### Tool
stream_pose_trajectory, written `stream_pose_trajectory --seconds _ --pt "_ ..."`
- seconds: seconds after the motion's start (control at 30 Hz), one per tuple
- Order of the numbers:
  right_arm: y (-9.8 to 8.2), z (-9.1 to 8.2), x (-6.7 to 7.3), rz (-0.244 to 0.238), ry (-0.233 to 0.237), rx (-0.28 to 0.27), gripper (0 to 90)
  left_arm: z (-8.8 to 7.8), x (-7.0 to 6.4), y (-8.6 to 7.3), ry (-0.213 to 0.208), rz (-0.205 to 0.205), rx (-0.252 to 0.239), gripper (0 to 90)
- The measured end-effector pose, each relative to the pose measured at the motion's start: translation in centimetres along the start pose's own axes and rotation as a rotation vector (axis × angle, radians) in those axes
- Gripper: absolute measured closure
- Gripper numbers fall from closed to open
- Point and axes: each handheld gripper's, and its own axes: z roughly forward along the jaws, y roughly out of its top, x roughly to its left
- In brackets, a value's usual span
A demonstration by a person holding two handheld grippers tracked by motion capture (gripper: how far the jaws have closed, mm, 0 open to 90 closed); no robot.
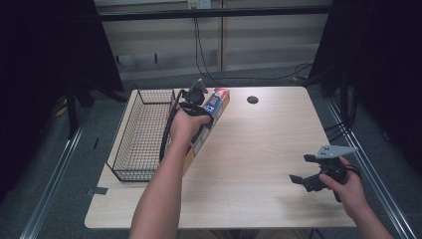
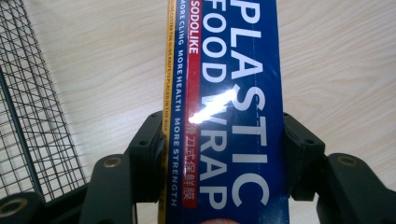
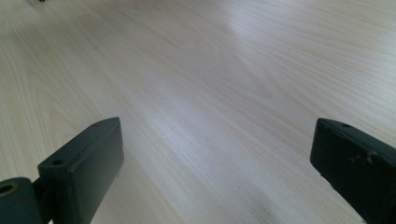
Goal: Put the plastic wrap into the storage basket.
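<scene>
A long blue plastic food wrap box (image 2: pixel 229 93) with a yellow edge is clamped between the jaws of my left gripper (image 2: pixel 224 154), which is shut on it. From above, the box (image 1: pixel 215 110) slants over the table beside the wire basket, lifted at my left gripper (image 1: pixel 195 107). At the table's front right, my right gripper (image 1: pixel 304 169) is open. In the right gripper view its two black pads (image 3: pixel 84 163) stand wide apart over bare wood, with nothing between them (image 3: pixel 219 154).
A black wire basket (image 1: pixel 142 133) stands along the table's left side, seen also as wire basket mesh (image 2: pixel 28 102) left of the box. A round black hole (image 1: pixel 252 99) sits in the light wood table (image 1: pixel 259 149) near its far edge.
</scene>
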Motion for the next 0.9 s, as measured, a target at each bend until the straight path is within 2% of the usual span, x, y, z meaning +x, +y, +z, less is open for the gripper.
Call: stream_pose_trajectory --seconds 0.07,0.13,0.17,0.2,0.33,0.47,0.5,0.63,0.9 --pt "0.0 0.0 0.0 -0.003 -0.002 0.000 2.8 -0.1 0.0 0.0 -0.002 -0.014 -0.005 43.2" --pt "0.0 0.1 0.0 -0.002 -0.001 0.000 2.8 -0.2 0.2 -0.1 0.002 -0.006 -0.003 43.2" --pt "0.0 0.1 0.0 -0.003 -0.005 0.002 2.8 -0.3 0.2 -0.1 0.003 -0.022 -0.005 43.2" --pt "0.0 0.1 0.0 -0.003 -0.006 0.003 2.8 -0.4 0.4 -0.1 0.006 -0.009 0.002 43.3" --pt "0.0 0.1 0.1 -0.001 -0.002 0.005 2.8 -0.7 0.7 -0.2 0.012 -0.023 0.001 43.2" --pt "0.0 0.2 0.0 -0.001 0.000 0.002 2.8 -1.0 1.1 -0.4 0.018 -0.043 -0.002 43.2" --pt "0.0 0.2 0.0 -0.004 -0.003 0.001 2.8 -1.1 1.4 -0.4 0.018 -0.029 0.007 43.3" --pt "0.0 0.2 0.0 0.000 -0.001 0.002 2.8 -1.4 1.8 -0.7 0.028 -0.056 -0.007 43.3" --pt "0.0 0.3 0.1 -0.002 -0.001 0.006 2.8 -2.1 2.9 -1.0 0.044 -0.067 -0.007 43.3"
